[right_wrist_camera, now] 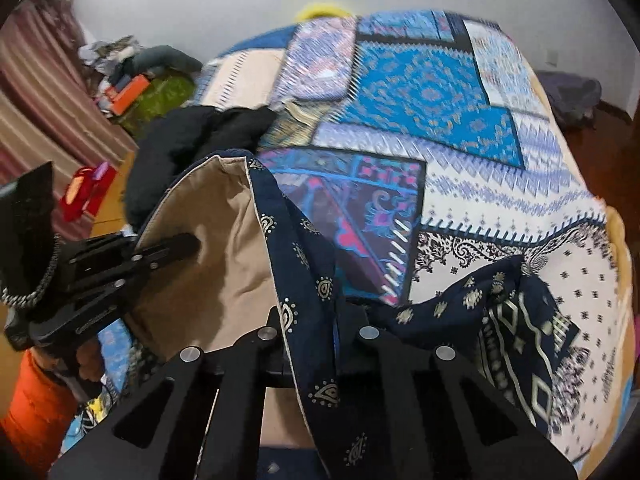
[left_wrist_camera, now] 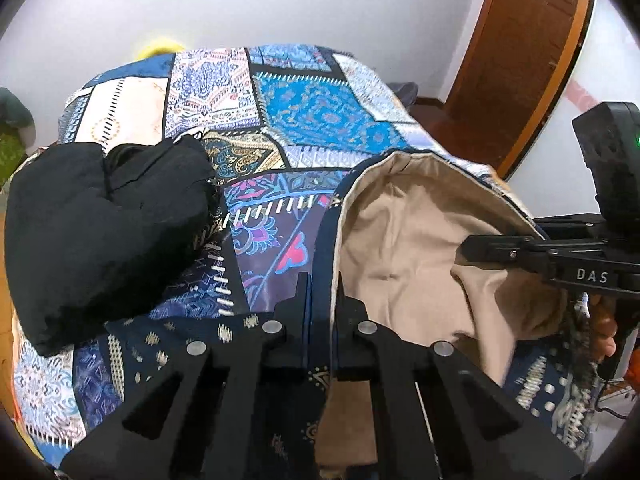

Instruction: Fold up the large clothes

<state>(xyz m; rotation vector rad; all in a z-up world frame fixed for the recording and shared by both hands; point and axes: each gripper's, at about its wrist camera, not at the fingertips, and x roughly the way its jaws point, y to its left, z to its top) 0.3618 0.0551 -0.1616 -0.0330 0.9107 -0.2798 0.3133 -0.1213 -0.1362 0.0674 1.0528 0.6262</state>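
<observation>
Across the bed, the patchwork bedspread [left_wrist_camera: 304, 116] fills most of both views, its blue, white and purple panels running up to the far wall. On its left half in the left wrist view lies a black garment [left_wrist_camera: 96, 236], bunched in a heap. Lifted above the near part of the bedspread you hold the navy printed garment [right_wrist_camera: 304, 264] with its tan lining [left_wrist_camera: 404, 248] turned outward and billowing open like a pouch. One loose navy end [right_wrist_camera: 516, 320] trails down onto the white paisley panel. Your left gripper [left_wrist_camera: 322, 292] is clenched on the navy hem, the cloth running straight between its fingers. Your right gripper [right_wrist_camera: 310, 320] is likewise clamped on the navy edge, fabric draping down over its frame. Each gripper shows at the edge of the other's view, both at the same raised garment.
</observation>
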